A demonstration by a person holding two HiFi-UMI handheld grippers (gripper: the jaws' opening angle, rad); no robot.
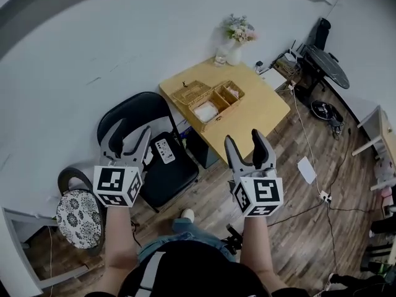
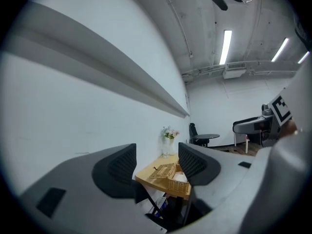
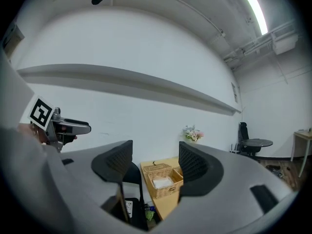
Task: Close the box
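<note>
Holding left gripper point(image 1: 132, 129) jaws wide apart, gripping nothing. Holding right gripper point(image 1: 242, 138) likewise parted, empty, well apart from the open wicker box point(image 1: 210, 101)

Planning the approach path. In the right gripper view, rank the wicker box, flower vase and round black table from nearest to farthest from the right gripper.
1. Wicker box: straight ahead of the right gripper, framed between its open jaws.
2. Flower vase: behind the box, against the wall, slightly to the right.
3. Round black table: far right, across the room.

white walls point(image 1: 124, 36), wood floor point(image 1: 309, 215), yellow table point(image 1: 260, 107), black chair point(image 1: 154, 159).
</note>
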